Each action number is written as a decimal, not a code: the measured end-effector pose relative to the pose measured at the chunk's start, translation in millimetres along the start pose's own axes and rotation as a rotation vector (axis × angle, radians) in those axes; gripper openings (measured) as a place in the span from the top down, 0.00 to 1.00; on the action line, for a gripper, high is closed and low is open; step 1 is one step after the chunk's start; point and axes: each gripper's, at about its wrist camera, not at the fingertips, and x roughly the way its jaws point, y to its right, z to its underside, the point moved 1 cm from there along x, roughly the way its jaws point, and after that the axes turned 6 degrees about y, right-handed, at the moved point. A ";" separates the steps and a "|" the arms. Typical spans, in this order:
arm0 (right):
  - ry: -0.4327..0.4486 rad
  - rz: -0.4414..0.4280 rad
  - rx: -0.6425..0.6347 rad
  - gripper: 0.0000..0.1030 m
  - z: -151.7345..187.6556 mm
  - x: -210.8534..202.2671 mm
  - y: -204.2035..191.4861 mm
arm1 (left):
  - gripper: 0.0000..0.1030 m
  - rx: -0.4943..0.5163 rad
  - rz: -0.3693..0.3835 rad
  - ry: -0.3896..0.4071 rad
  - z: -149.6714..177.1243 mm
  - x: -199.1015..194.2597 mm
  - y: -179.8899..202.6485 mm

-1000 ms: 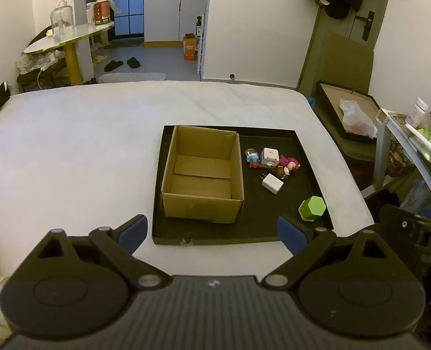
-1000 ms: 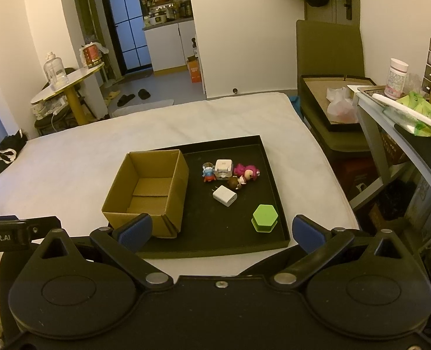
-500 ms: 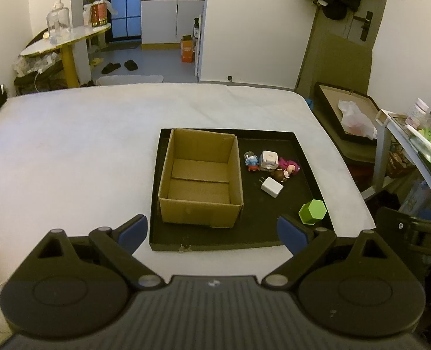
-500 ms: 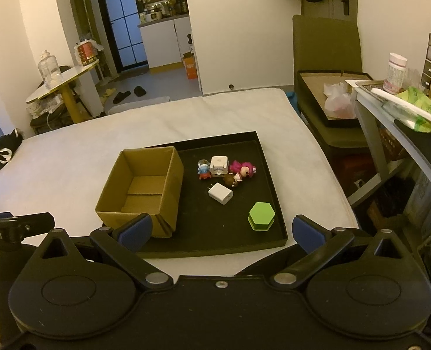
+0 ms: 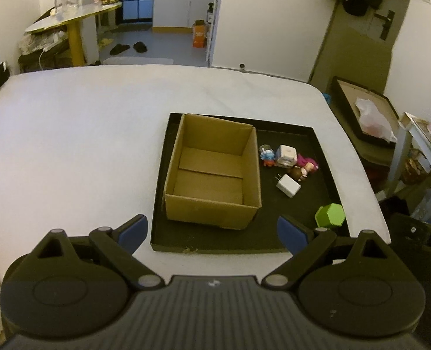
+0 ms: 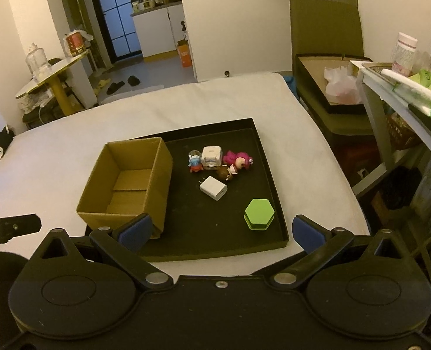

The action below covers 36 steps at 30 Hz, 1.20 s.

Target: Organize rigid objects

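A black tray (image 5: 303, 242) (image 6: 271, 242) lies on a white bed. An open, empty cardboard box (image 5: 212, 172) (image 6: 128, 183) stands in its left half. Right of the box lie a white charger plug (image 5: 288, 186) (image 6: 213, 188), a white cube (image 5: 286, 155) (image 6: 212, 157), a small blue figure (image 5: 267, 155) (image 6: 195, 163), a pink figure (image 5: 307, 162) (image 6: 239, 159), a brown figure (image 6: 226, 173) and a green hexagonal block (image 5: 330, 215) (image 6: 259, 213). My left gripper (image 5: 212, 232) and my right gripper (image 6: 220, 230) are open and empty, both short of the tray's near edge.
The white bed (image 5: 69, 145) spreads left and beyond the tray. A shelf with bottles and green bags (image 6: 405, 73) stands to the right. A dark chair holds a flat box with a plastic bag (image 6: 338, 84). A round yellow table (image 5: 72, 23) stands at the far left.
Both grippers have moved a little toward the tray, so the box and toys look larger. Both stay open and empty. Nothing on the tray has moved.
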 end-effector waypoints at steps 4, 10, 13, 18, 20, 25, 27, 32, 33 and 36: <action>-0.011 -0.003 0.024 0.00 -2.7 13.3 5.4 | 0.09 -0.052 -0.009 -0.006 -3.2 9.5 -8.2; -0.038 0.016 0.059 0.00 -3.3 36.5 13.7 | 0.09 -0.066 -0.037 -0.015 -8.6 24.9 -17.5; -0.060 0.021 0.079 0.00 -2.6 48.7 17.5 | 0.09 -0.080 -0.050 -0.024 -10.5 33.9 -22.9; -0.083 0.037 0.103 0.00 -2.2 67.5 24.2 | 0.10 -0.087 -0.061 -0.045 -13.0 52.0 -27.7; -0.091 0.041 0.117 0.01 -3.2 75.1 28.3 | 0.10 -0.093 -0.065 -0.052 -14.3 59.8 -29.2; -0.126 0.050 0.154 0.05 -4.2 95.0 37.6 | 0.11 -0.107 -0.069 -0.078 -18.3 80.8 -30.9; -0.146 0.052 0.179 0.09 -3.8 103.6 41.5 | 0.12 -0.108 -0.076 -0.083 -20.0 88.6 -32.3; -0.201 0.060 0.227 0.21 -0.5 126.1 52.0 | 0.16 -0.123 -0.092 -0.098 -24.0 110.8 -37.7; -0.211 0.063 0.237 0.22 0.8 130.7 54.4 | 0.17 -0.123 -0.098 -0.100 -24.8 115.5 -39.0; -0.236 0.065 0.252 0.22 4.0 143.7 58.7 | 0.21 -0.134 -0.115 -0.099 -25.9 128.1 -42.6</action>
